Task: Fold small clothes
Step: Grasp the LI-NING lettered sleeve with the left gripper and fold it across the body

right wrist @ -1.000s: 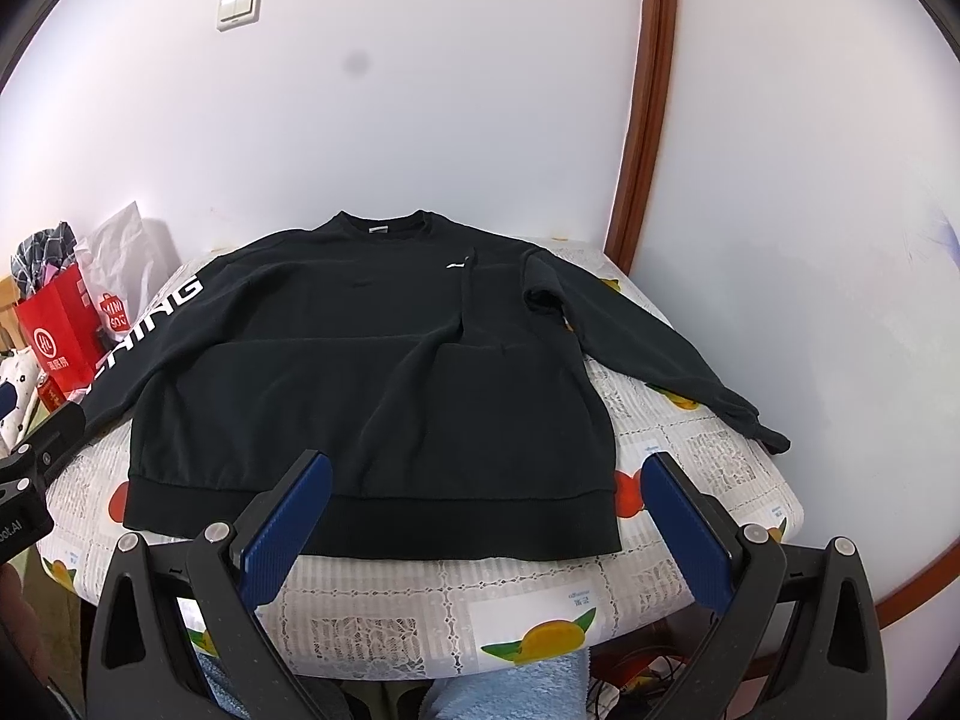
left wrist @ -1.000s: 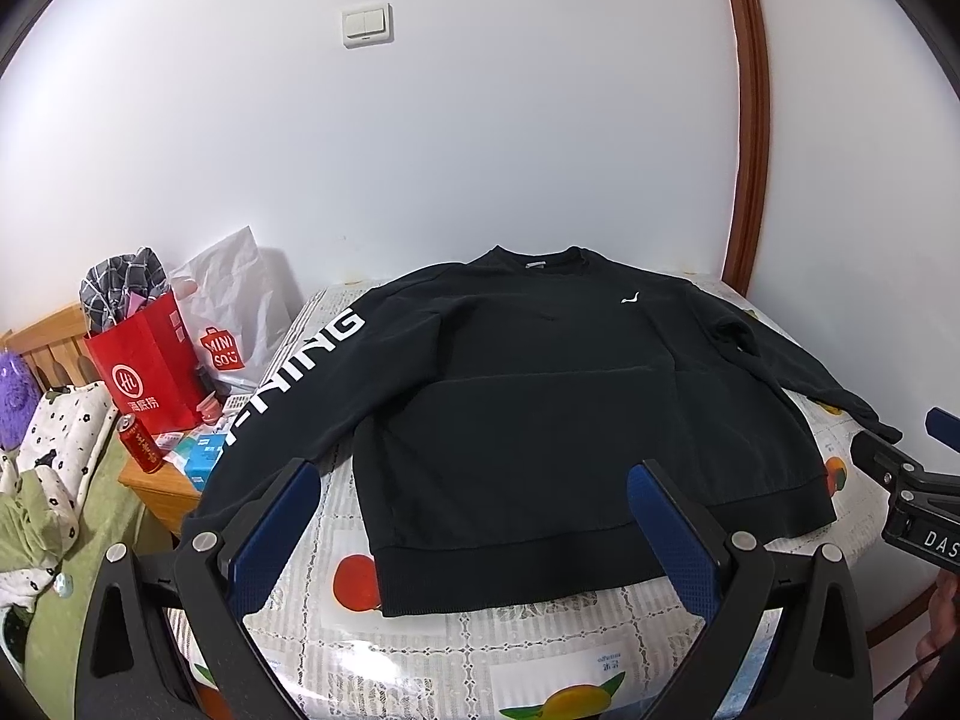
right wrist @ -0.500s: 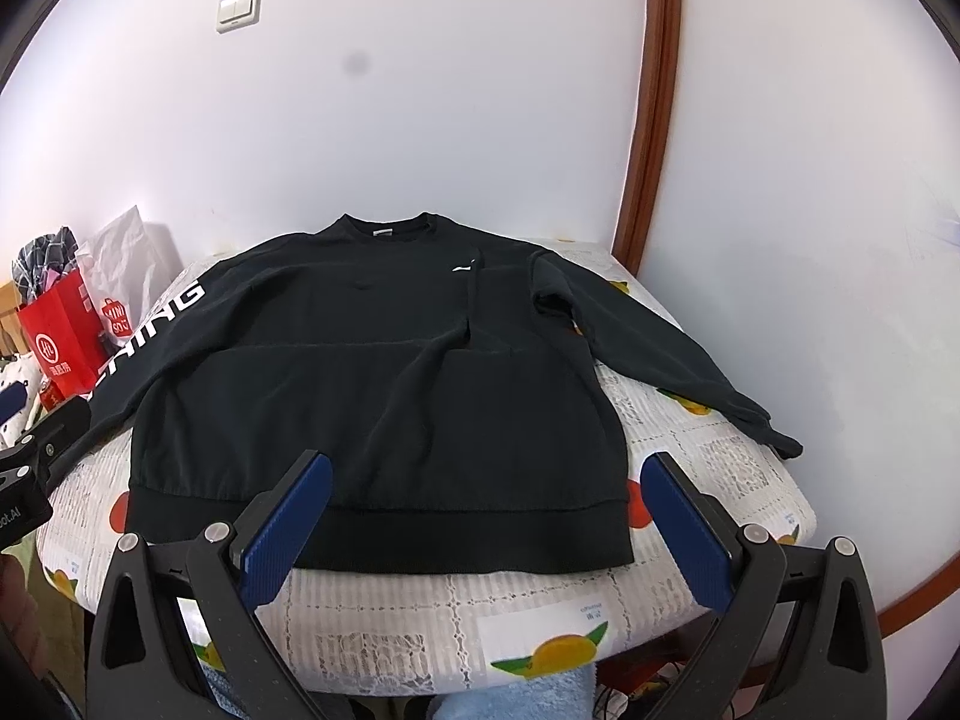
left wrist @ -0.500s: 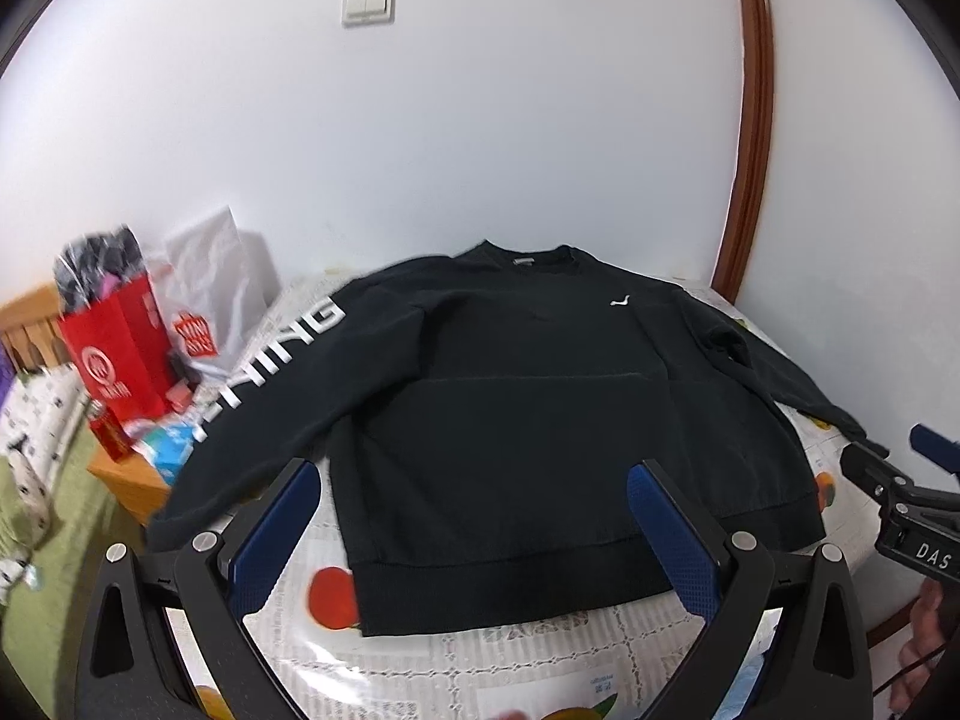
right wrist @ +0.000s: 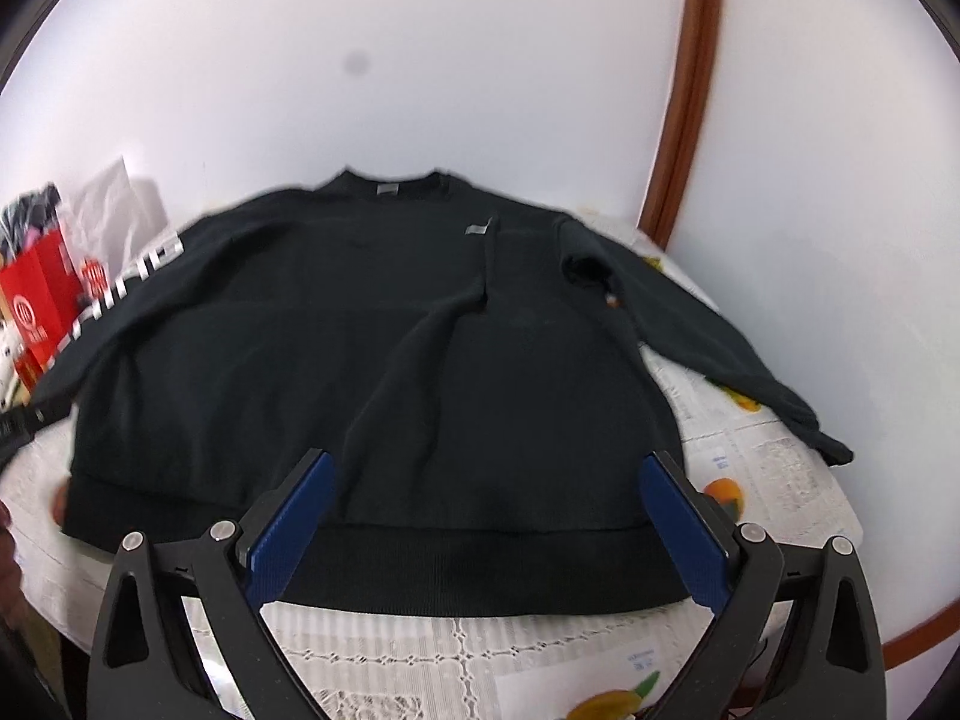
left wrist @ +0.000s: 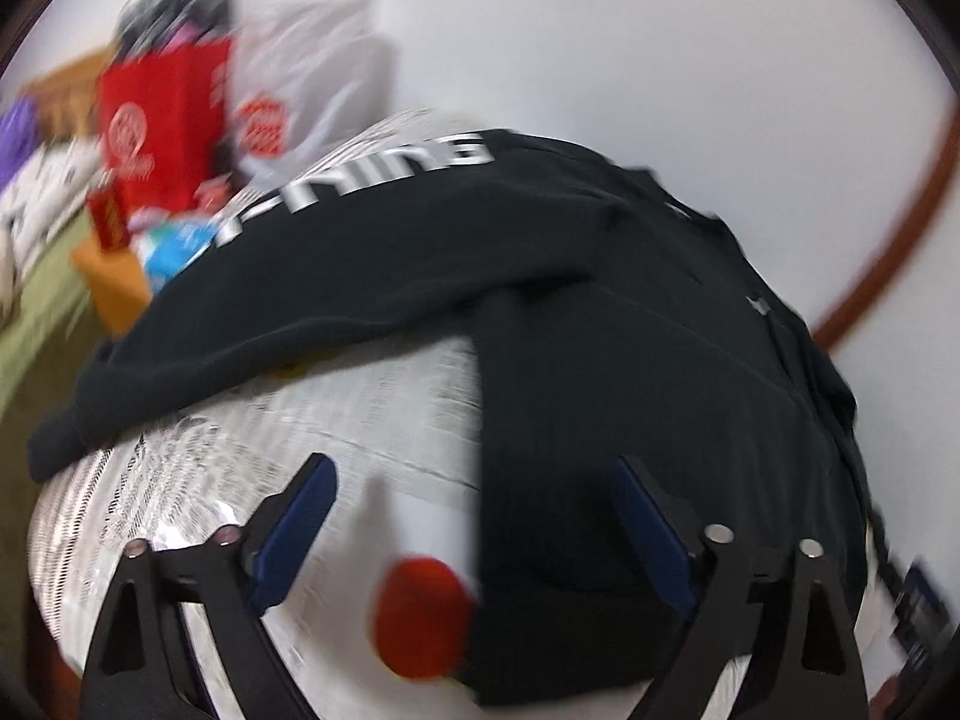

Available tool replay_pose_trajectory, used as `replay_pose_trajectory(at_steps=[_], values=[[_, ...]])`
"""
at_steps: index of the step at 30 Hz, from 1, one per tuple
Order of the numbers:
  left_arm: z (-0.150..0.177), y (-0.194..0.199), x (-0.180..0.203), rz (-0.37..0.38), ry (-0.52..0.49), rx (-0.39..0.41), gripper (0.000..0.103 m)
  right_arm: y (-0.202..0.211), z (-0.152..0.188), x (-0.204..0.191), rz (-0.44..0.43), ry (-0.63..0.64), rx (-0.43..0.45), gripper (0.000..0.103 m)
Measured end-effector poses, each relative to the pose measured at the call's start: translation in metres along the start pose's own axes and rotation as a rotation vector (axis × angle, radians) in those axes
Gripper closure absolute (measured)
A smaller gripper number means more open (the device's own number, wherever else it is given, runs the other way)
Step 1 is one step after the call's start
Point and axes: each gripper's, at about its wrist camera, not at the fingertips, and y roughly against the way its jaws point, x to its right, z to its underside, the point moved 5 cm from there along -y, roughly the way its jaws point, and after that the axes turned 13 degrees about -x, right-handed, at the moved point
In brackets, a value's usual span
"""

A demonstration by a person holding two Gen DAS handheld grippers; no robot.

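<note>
Black sweatshirt flat on patterned surface, left gripper fingers just narrowing, apparently over hem corner, nothing gripped, right gripper wide open

A: Right wrist view: black sweatshirt is laid flat on the round table, front up, collar at the far side, hem toward the camera.

B: Right gripper?

A: Jaws are seen spread wide above the hem band, nothing between the blue pads. No contact with the cloth can be made out.

B: Sleeves?

A: Both are spread outward. White lettering is seen on the one toward the red bag; the other cuff hangs past the table edge.
</note>
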Motion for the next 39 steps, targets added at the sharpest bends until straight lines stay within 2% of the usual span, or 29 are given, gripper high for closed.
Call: replay_pose_trajectory(at_steps=[3,4,7,13,17,18,19,20,21,22,23,25,32,35,39], values=[[-0.011,-0.013,-0.027,0.021,0.095,0.018,0.024,-0.02,0.001,-0.009,0.002,0.016,-0.034,0.004],[-0.014,-0.015,-0.03,0.032,0.106,0.029,0.03,-0.027,0.001,-0.012,0.002,0.023,-0.044,0.004],[-0.024,-0.019,-0.035,0.014,0.123,0.07,0.032,-0.039,0.001,-0.017,0.01,0.033,-0.063,0.004],[-0.048,-0.03,-0.038,0.005,0.164,0.099,0.035,-0.054,-0.005,-0.021,0.015,0.033,-0.083,0.004],[-0.06,-0.036,-0.042,-0.031,0.191,0.105,0.044,-0.057,-0.008,-0.017,0.017,0.022,-0.078,0.004],[-0.062,-0.037,-0.043,-0.044,0.196,0.108,0.047,-0.058,-0.008,-0.016,0.015,0.019,-0.079,0.004],[-0.064,-0.039,-0.043,-0.054,0.201,0.109,0.056,-0.06,-0.008,-0.015,0.012,0.017,-0.082,0.004],[-0.067,-0.041,-0.043,-0.066,0.201,0.107,0.067,-0.061,-0.007,-0.015,0.009,0.015,-0.084,0.004],[-0.067,-0.043,-0.042,-0.073,0.198,0.103,0.074,-0.063,-0.006,-0.013,0.005,0.011,-0.088,0.004],[-0.068,-0.045,-0.042,-0.076,0.192,0.092,0.088,-0.064,-0.006,-0.012,0.004,0.009,-0.093,0.004],[-0.069,-0.047,-0.041,-0.078,0.187,0.079,0.093,-0.065,-0.005,-0.011,0.001,0.007,-0.095,0.004],[-0.069,-0.044,-0.039,-0.093,0.176,0.09,0.095,-0.068,-0.003,-0.007,-0.003,0.0,-0.101,0.004],[-0.087,-0.002,-0.012,-0.147,0.084,0.207,0.097,-0.069,0.004,0.009,-0.017,-0.023,-0.093,0.004],[-0.103,0.016,0.01,-0.157,0.032,0.249,0.097,-0.068,0.004,0.02,-0.027,-0.043,-0.086,0.004],[-0.124,0.034,0.063,-0.145,-0.077,0.303,0.097,-0.062,0.004,0.041,-0.028,-0.072,-0.067,0.004]])
